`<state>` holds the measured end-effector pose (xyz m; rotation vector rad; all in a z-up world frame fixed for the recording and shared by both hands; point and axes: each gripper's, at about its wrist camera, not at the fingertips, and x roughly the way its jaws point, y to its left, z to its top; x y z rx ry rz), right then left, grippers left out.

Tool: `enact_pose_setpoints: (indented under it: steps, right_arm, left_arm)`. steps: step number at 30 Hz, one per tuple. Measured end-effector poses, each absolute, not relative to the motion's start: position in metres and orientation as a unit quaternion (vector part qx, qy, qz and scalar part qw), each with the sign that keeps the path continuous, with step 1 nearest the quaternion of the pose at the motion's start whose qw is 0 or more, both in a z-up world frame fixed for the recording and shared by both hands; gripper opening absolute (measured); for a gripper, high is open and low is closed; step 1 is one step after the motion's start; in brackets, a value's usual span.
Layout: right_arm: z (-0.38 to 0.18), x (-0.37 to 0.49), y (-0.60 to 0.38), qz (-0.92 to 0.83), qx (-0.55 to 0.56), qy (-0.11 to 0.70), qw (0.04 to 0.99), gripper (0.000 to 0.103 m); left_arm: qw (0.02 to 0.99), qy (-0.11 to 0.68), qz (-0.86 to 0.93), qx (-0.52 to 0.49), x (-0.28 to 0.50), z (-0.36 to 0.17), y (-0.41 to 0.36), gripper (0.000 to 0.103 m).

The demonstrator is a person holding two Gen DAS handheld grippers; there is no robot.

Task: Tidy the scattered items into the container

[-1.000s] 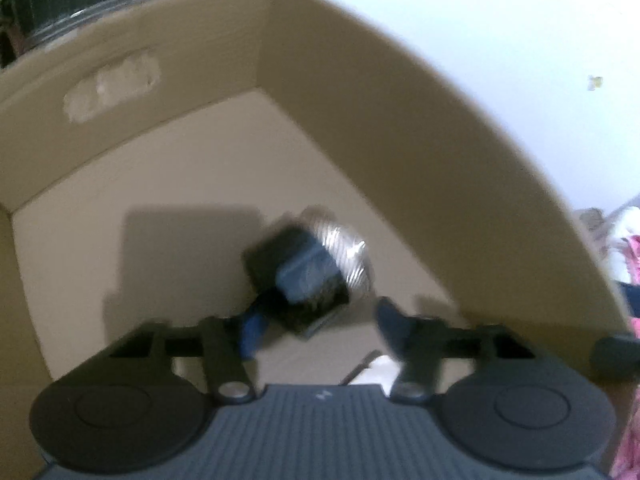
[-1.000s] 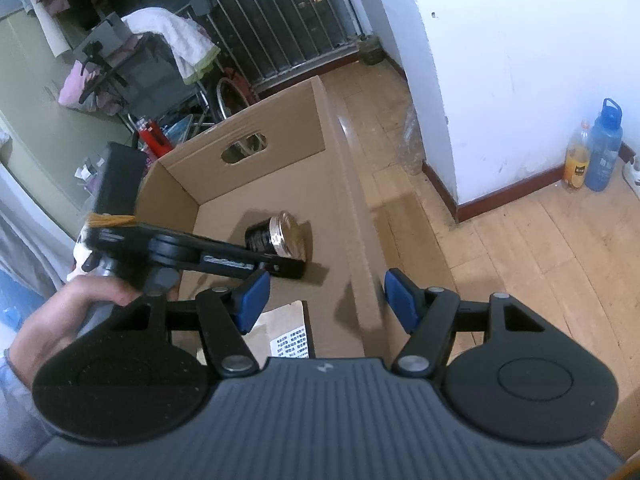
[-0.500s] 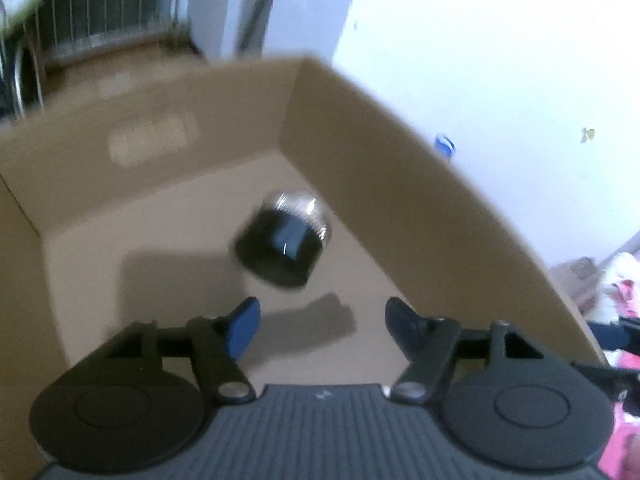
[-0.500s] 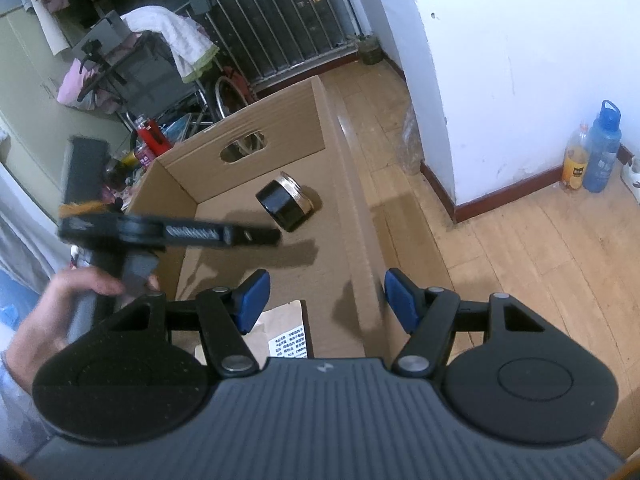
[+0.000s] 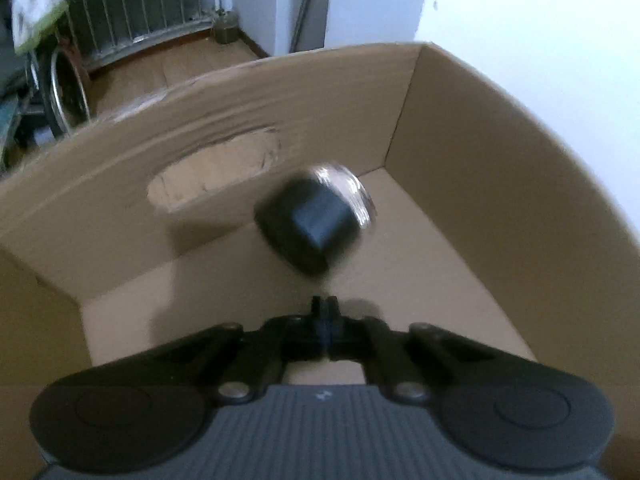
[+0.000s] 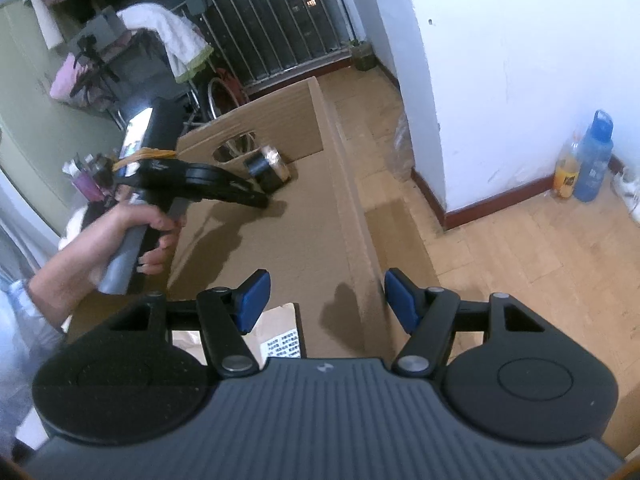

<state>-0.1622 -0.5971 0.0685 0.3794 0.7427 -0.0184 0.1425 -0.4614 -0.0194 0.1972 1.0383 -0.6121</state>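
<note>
From the left wrist camera I see my left gripper (image 5: 325, 309) with its jaws brought fully together, nothing between them; they have just snapped closed. It hangs inside the cardboard box (image 5: 500, 168), angled steeply down at the floor of the box. Ahead of the tips lies the black jar (image 5: 314, 222) with a silvery metal lid, blurred in this view, tipped on its side on the box floor close to the far wall, just below and to the right of the oval handle cutout (image 5: 214, 172). The jar is apart from the gripper, not touching it.

From the right wrist camera the same jar (image 6: 269, 168) sits in the far end of the box (image 6: 344, 184), next to the cutout, with the left gripper's closed tips (image 6: 262, 201) just short of it. A hand (image 6: 136, 236) grips the grey handle of that tool over the box's left wall (a pale sleeve shows at the wrist).

My right gripper (image 6: 325, 300) stands with its jaws apart, blue pads (image 6: 254, 298) facing each other and nothing in the gap. It hovers above the near end of the box, over its right wall. Below the left pad lies a brown paper packet (image 6: 280, 320) with a printed label.

Off to the right, on the wooden floor (image 6: 520, 248) against the white wall, stand a blue bottle (image 6: 596, 156) and an orange drink bottle (image 6: 568, 168), touching or nearly so.
</note>
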Motion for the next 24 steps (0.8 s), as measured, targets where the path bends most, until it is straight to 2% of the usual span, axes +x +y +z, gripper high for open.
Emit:
enact_pose_setpoints:
  steps: [3, 7, 9, 11, 13, 18, 22, 23, 24]
  right_arm:
    - [0.068, -0.162, -0.591, -0.008, 0.157, 0.361, 0.919, 0.064]
    - [0.067, -0.165, -0.593, -0.004, 0.155, 0.361, 0.920, 0.063]
    - [0.069, -0.164, -0.600, -0.009, 0.179, 0.362, 0.915, 0.057]
    - [0.074, -0.166, -0.607, -0.018, 0.207, 0.354, 0.912, 0.051]
    - [0.084, -0.168, -0.610, -0.020, 0.216, 0.333, 0.917, 0.049]
    - [0.122, -0.138, -0.594, -0.020, 0.157, 0.298, 0.941, 0.049]
    - [0.127, -0.085, -0.578, 0.013, 0.168, 0.316, 0.934, 0.049]
    - [0.125, -0.071, -0.575, 0.012, 0.170, 0.319, 0.932, 0.049]
    - [0.123, -0.059, -0.572, 0.009, 0.173, 0.321, 0.931, 0.049]
  left_arm:
    - [0.812, 0.496, -0.308, 0.026, 0.142, -0.021, -0.450, 0.000]
    - [0.831, 0.466, -0.295, 0.077, 0.124, -0.016, -0.456, 0.004]
    - [0.831, 0.466, -0.297, 0.069, 0.118, -0.013, -0.452, 0.035]
    - [0.832, 0.461, -0.305, 0.036, 0.112, -0.005, -0.445, 0.039]
    - [0.833, 0.465, -0.302, 0.007, 0.104, 0.003, -0.432, 0.042]
    - [0.850, 0.452, -0.269, -0.028, 0.098, 0.027, -0.393, 0.050]
    - [0.856, 0.444, -0.233, -0.124, 0.095, 0.035, -0.357, 0.049]
    - [0.870, 0.424, -0.216, -0.130, 0.107, 0.037, -0.350, 0.044]
    - [0.884, 0.406, -0.200, -0.118, 0.102, 0.044, -0.347, 0.045]
